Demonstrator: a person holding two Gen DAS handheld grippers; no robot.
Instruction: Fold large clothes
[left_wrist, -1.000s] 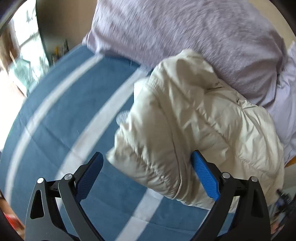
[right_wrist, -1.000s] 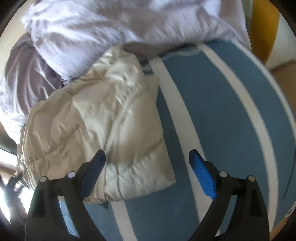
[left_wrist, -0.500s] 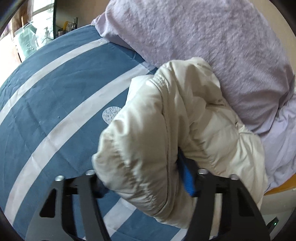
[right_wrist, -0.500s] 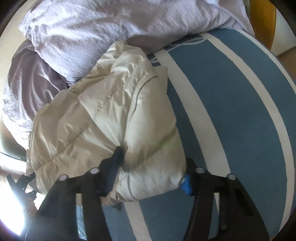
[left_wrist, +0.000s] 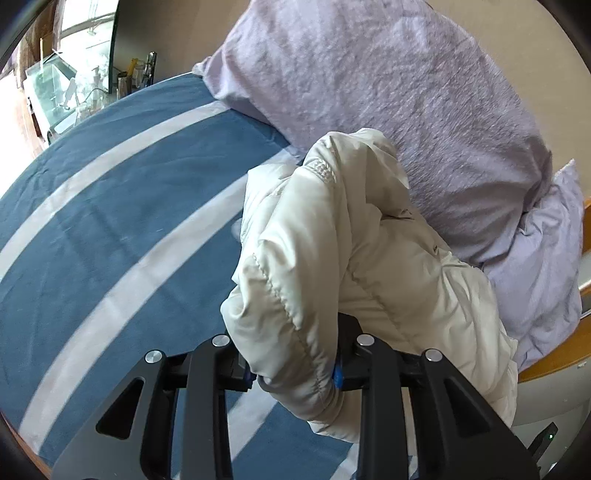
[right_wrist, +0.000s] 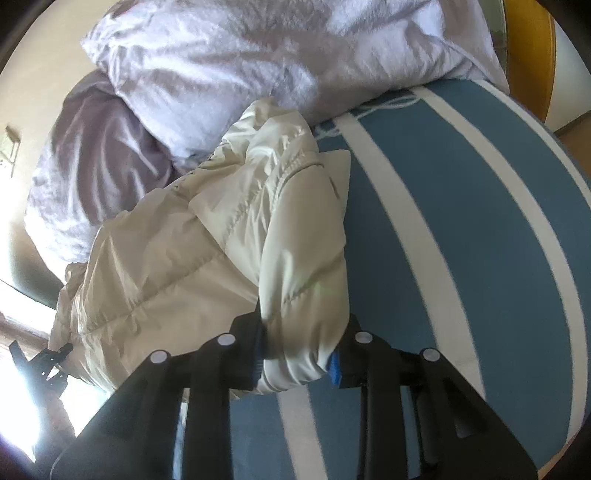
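A cream puffer jacket (left_wrist: 354, 258) lies bunched on a blue bed cover with white stripes (left_wrist: 110, 229), its far end against the lilac pillows. My left gripper (left_wrist: 293, 373) has its jaws closing on a thick fold of the jacket's near edge, and the blue pads press into the padding. In the right wrist view the same jacket (right_wrist: 207, 251) fills the left half. My right gripper (right_wrist: 299, 362) is likewise closing on the other near corner, the fabric bulging between its pads. Both gripped corners are lifted a little off the cover.
Two lilac pillows (left_wrist: 388, 92) are stacked at the head of the bed, one darker in the right wrist view (right_wrist: 96, 155). A wooden bed frame (left_wrist: 554, 354) shows at the right. A cluttered shelf with bottles (left_wrist: 122, 81) stands past the far left edge.
Both grippers went from wide open above the jacket's near edge to clamped on its two corners. The gripped edge has risen and bunched up towards the pillows.
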